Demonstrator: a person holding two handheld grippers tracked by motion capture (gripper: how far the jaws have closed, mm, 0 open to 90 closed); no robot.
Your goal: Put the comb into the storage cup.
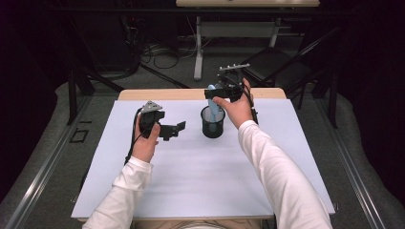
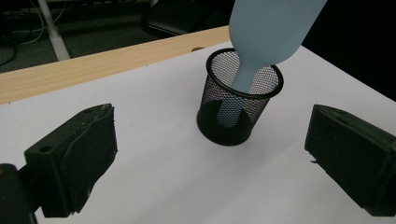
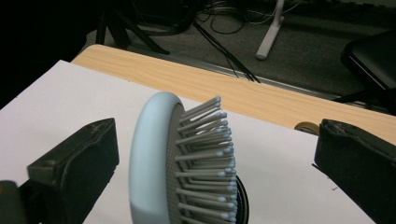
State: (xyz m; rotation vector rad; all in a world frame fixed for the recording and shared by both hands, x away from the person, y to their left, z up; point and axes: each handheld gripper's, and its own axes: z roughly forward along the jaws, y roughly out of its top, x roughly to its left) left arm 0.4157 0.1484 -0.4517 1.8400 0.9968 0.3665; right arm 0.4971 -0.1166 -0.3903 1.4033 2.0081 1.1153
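A pale blue hairbrush (image 1: pixel 213 108) stands handle-down in a black mesh cup (image 1: pixel 212 125) near the middle of the white surface (image 1: pixel 200 167), a little toward its far edge. In the high view the right gripper (image 1: pixel 220 91) sits just above the brush head, held in the person's right hand (image 1: pixel 237 109), while the left gripper (image 1: pixel 177 128) is off to the left of the cup, jaws spread and holding nothing. The left gripper view shows what the high view cannot — the thin handle reaching down through the mesh to the cup's floor, the smooth back of the brush (image 2: pixel 266 32) leaning over the rim (image 2: pixel 243 70). The right gripper view gives the other side: rows of grey bristles (image 3: pixel 205 158) tipped white, the brush head rising between the two black jaws, which stand wide apart with a gap on both sides, so this gripper is released too. The white sheet lies over a light wooden top (image 1: pixel 143 94) whose strip shows along the far edge. Beyond it — grey carpet, loose cables (image 1: pixel 157 55), a white desk leg (image 1: pixel 197 47) and a dark chair (image 1: pixel 277 64) in a dim room
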